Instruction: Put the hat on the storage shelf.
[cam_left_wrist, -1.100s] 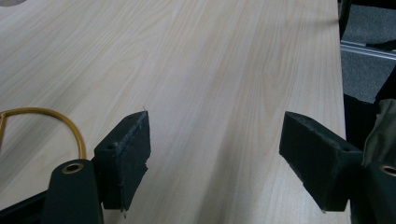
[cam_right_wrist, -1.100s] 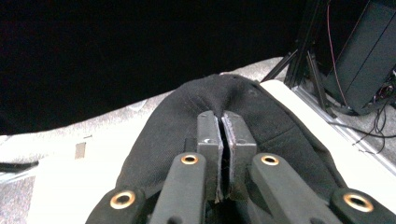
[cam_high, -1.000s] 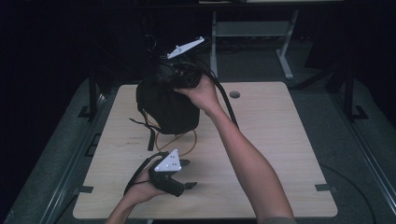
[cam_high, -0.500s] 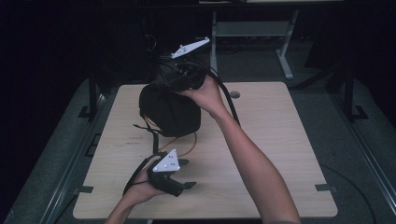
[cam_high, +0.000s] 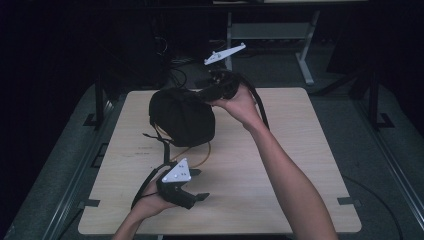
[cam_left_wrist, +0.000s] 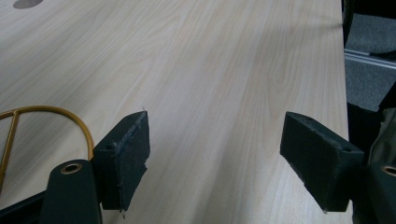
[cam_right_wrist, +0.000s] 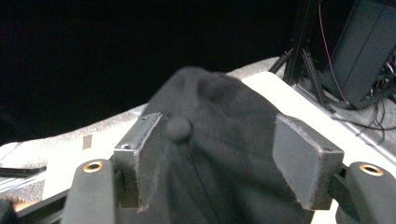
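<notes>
The table (cam_high: 280, 200) carries everything: a light wood top with a dark cap (cam_high: 182, 116) sitting at about 11 o'clock from its centre, crown up and resting on a thin gold wire stand (cam_high: 200, 154) that loops out from under it toward 6 o'clock.

The right gripper (cam_high: 212, 91) is at the cap's 1 o'clock edge. Its jaws have just been opening and now stand apart, with the crown and its top button (cam_right_wrist: 178, 128) between them in the right gripper view but the pads not pressing on the fabric. The step looks like a release after setting the cap on the stand. To do it well, draw the gripper straight back toward 1 o'clock without dragging a pad across the cloth, since the stand is light and the cap could tip or slide off it. Wait until the cap sits square before moving away.

The left gripper (cam_high: 192, 187) rests low at 7 o'clock, jaws wide apart over bare wood with nothing between them, the wire loop (cam_left_wrist: 46, 116) just beside it. Keeping it motionless avoids nudging the stand.
</notes>
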